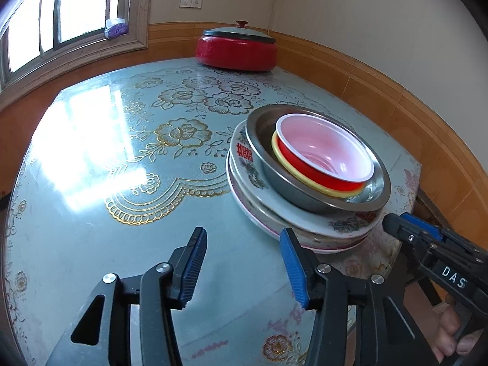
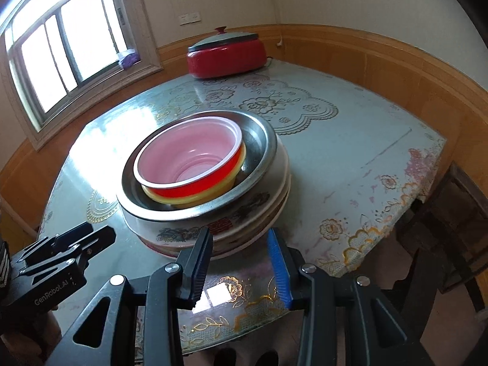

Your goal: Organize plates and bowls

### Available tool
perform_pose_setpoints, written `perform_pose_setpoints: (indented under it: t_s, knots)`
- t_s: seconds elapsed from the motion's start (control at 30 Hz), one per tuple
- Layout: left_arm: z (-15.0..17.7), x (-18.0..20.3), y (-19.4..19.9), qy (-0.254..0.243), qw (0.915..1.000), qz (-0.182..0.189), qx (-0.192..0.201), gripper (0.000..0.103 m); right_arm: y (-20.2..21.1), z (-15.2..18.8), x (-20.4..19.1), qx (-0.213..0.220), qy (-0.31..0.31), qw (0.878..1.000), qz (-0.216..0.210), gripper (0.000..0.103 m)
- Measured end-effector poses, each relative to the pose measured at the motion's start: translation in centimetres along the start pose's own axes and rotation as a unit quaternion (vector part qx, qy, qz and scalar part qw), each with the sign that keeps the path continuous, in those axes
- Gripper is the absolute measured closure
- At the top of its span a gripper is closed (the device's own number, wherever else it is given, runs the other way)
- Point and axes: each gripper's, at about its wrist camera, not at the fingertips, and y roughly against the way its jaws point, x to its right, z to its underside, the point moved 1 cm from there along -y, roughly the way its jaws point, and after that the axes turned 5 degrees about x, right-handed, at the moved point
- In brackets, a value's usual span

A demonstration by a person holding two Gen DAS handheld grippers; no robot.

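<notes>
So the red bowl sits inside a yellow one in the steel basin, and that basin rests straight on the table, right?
Not quite. The red bowl does sit in the yellow bowl inside the steel basin, but the right wrist view shows the basin resting on stacked plates, not the table.

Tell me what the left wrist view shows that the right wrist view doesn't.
Left wrist only: the person's fingers on the right gripper's handle, and the open stretch of table left of the stack. Right wrist only: the table's worn corner and dark furniture beside it. Both: the red bowl nested in the metal bowl on plates, the red pot, and both grippers open.
</notes>
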Motion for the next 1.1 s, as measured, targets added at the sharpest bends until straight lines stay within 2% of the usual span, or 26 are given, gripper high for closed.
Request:
perform_pose_setpoints:
  t_s: [0.07,0.1,0.17,0.3,0.5,0.6,1.1]
  knots:
    - [0.2,-0.4,0.7,-0.012,0.9999,0.001,0.009,0.037,0.8,0.4,-0.7,0.025,-0.008,0.999,0.035,0.055]
    - [0.3,-0.5,1.0,-0.022,0.9996,0.003,0.017,0.035,1.1,0.7,-1.2,0.036,-0.008,0.998,0.051,0.049]
    - [0.4,-0.6,1.5,-0.041,0.9987,0.007,0.029,0.029,1.6,1.5,-2.2,0.050,-0.005,0.996,0.074,0.042]
    - [0.8,-0.5,1.9,-0.066,0.9970,0.026,0.033,0.023,2.1,2.8,-3.8,0.055,-0.007,0.994,0.094,0.041]
    - [0.5,-0.8,2.6,-0.085,0.9946,0.032,0.050,0.000,2.7,2.7,-4.7,0.059,-0.026,0.991,0.117,0.041]
    - [0.2,-1.2,2.8,-0.084,0.9943,0.028,0.059,0.000,2.6,2.8,-5.2,0.056,-0.029,0.990,0.122,0.041]
    - [-0.6,-1.6,1.7,-0.095,0.9938,0.019,0.055,0.000,1.8,2.0,-5.6,0.055,-0.035,0.989,0.129,0.041]
